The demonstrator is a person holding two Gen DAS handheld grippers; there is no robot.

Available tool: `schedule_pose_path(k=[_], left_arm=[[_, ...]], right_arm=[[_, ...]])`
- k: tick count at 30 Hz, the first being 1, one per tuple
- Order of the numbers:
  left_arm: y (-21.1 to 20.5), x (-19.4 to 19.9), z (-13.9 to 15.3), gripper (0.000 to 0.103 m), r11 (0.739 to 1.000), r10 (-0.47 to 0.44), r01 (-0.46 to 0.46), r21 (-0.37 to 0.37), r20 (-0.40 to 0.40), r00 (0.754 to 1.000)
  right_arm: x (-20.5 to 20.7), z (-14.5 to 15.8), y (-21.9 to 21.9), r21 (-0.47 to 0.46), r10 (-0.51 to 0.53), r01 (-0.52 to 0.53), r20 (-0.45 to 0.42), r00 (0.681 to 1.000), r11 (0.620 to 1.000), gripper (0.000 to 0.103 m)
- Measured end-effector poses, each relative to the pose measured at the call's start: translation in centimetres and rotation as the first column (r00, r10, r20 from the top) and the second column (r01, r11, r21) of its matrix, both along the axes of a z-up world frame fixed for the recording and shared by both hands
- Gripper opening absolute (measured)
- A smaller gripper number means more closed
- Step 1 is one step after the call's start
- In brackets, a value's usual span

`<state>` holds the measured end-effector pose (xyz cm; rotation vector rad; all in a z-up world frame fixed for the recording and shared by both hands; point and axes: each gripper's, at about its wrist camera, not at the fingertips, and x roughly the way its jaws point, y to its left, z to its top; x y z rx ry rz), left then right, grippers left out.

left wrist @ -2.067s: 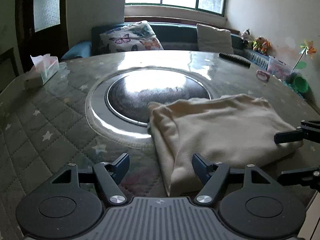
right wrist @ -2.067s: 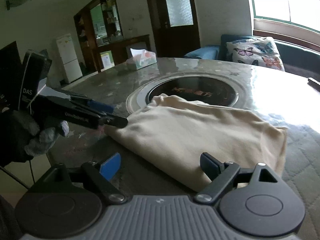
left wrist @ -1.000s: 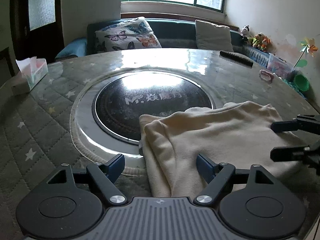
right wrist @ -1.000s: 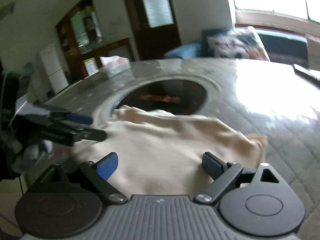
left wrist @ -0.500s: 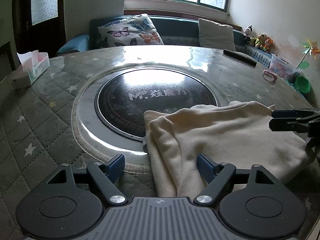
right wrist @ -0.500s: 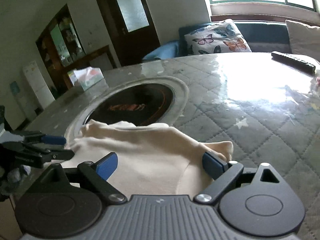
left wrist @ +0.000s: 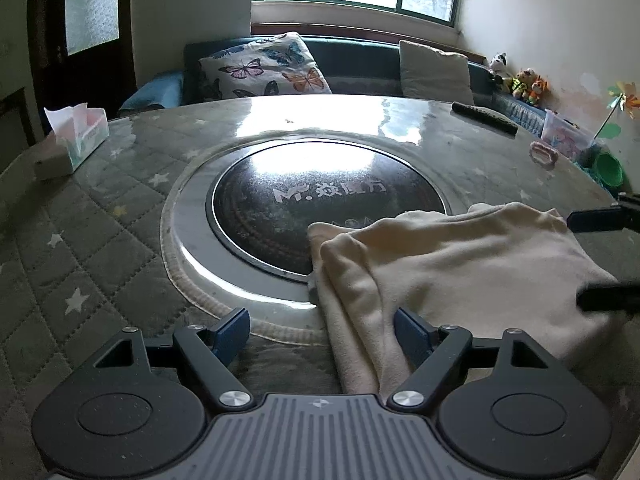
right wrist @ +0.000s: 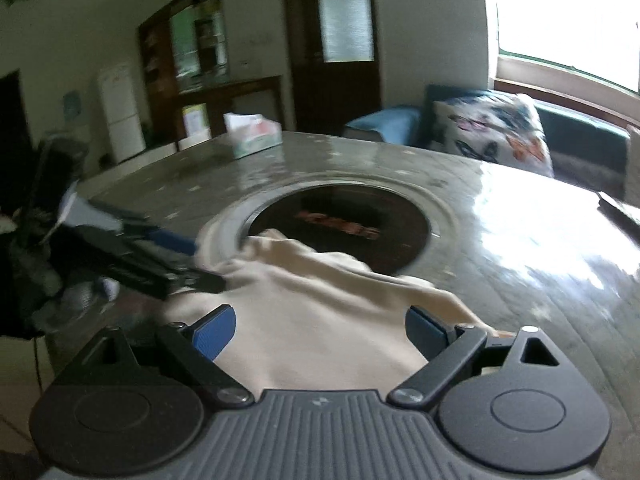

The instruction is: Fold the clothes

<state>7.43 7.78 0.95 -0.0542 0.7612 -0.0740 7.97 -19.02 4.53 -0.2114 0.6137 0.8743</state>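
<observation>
table (left wrist: 120, 240) | garment (left wrist: 460, 264) shifted | right tool (right wrist: 320, 330) swung, blurred

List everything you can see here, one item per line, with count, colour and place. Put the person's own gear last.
garment: one, cream, folded, near table edge, partly over hotplate
hotplate: one, black, round, table centre
table: one, grey quilted star cover
tissue box: one, white-green, far left
remote: one, black, far right
butterfly cushion: one, white, on bench
plain cushion: one, beige, on bench
soft toys: several, by the right wall
fridge: one, white, back room
left gripper: jaws open, black-blue
right gripper: jaws open over garment
</observation>
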Motion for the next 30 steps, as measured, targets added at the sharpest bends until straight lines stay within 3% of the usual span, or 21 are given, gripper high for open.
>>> schedule_pose_path(k=[5,14,22,23,25,30], left_arm=[[1.7,0.0,1.5,0.081,0.998,0.045,-0.045,-0.034,0.021,0.999],[4.4,0.1,3.1,0.081,0.982,0.110,-0.109,-0.152,0.001,0.994],[6.1,0.5,1.8,0.081,0.918,0.137,-0.159,-0.363,-0.087,0.987],[6.1,0.6,1.7,0.081,0.910,0.136,-0.162,-0.382,-0.096,0.986],[6.1,0.7,1.3,0.081,0.893,0.132,-0.167,-0.418,-0.112,0.985],[5.8,1.1,0.6,0.080,0.839,0.131,-0.199,-0.506,-0.166,0.977]], right_arm=[[-2.1,0.2,3.5,-0.061,0.123,-0.121,0.043,0.991,0.991,0.091],[-5.5,-0.9,9.9,-0.216,0.314,-0.287,0.101,0.944,0.933,0.070],[-7.2,-3.1,13.7,-0.361,0.386,-0.312,0.154,0.909,0.879,0.044],[-7.3,-3.1,13.8,-0.364,0.383,-0.307,0.158,0.910,0.879,0.042],[-7.2,-2.9,13.6,-0.354,0.368,-0.294,0.162,0.916,0.888,0.023],[-6.2,-1.2,11.9,-0.260,0.309,-0.265,0.147,0.940,0.929,0.015]])
